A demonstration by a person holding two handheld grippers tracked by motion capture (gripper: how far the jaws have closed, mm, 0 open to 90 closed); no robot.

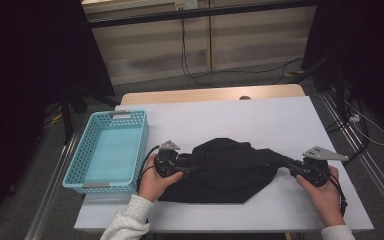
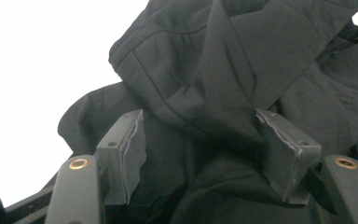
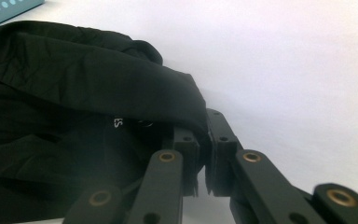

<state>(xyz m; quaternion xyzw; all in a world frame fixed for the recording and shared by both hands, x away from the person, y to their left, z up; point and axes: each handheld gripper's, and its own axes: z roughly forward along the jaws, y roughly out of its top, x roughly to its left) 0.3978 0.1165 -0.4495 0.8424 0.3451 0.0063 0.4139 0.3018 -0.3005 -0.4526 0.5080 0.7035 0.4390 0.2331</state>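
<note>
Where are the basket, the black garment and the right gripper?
basket (image 1: 139, 145): high view, right wall.
black garment (image 1: 230, 167): high view, middle of the heap.
right gripper (image 3: 205, 161): right gripper view, between the shut pads, pinching the garment's edge.

Both forearms come in from the bottom of the high view. The left hand (image 1: 156, 181) holds the left gripper (image 1: 184, 165) with its jaws spread wide. The right hand (image 1: 324, 196) holds the right gripper (image 1: 289, 164), whose jaws are pressed together on a fold of black cloth (image 3: 93, 84).

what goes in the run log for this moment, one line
left claw: open, jaws astride black garment | right claw: shut on garment edge | basket: left of garment, nothing inside | surface: white table
</note>
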